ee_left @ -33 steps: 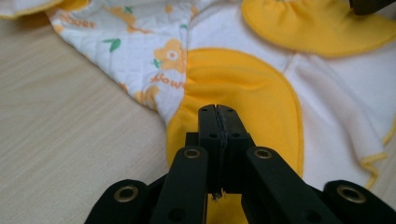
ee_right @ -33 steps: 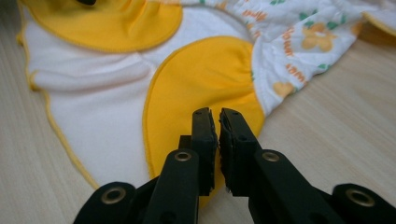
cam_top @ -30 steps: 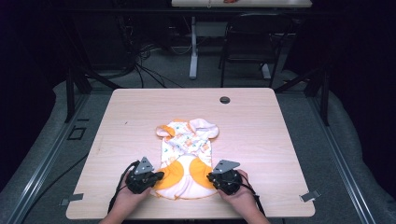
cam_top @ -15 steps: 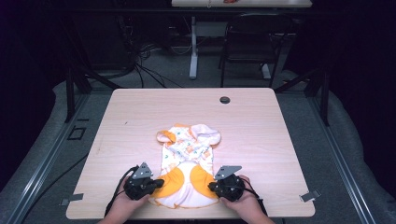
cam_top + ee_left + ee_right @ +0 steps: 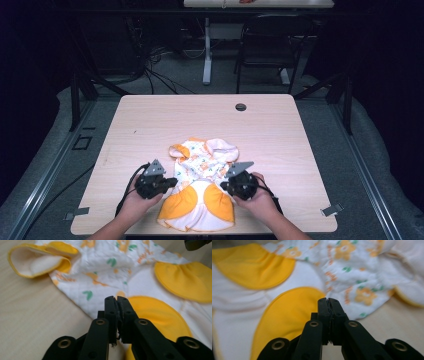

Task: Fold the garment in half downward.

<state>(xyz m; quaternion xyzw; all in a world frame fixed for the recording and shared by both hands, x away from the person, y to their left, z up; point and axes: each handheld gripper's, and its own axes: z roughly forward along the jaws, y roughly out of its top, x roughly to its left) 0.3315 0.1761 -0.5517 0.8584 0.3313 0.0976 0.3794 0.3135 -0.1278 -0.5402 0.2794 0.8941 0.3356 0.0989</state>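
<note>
Baby romper (image 5: 200,185), white with orange patches, lies flat near the front edge of the surface (image 5: 150,120), with the left gripper (image 5: 167,183) and right gripper (image 5: 226,187) each pinched together at its opposite side edges, apparently to drag or spread it evenly.

Lighting: your counter (image 5: 280,125) is brightly lit from overhead, surroundings near black. Gripper views: jaws sharp, garment (image 5: 352,267) soft w/ blur toward far edges.
</note>
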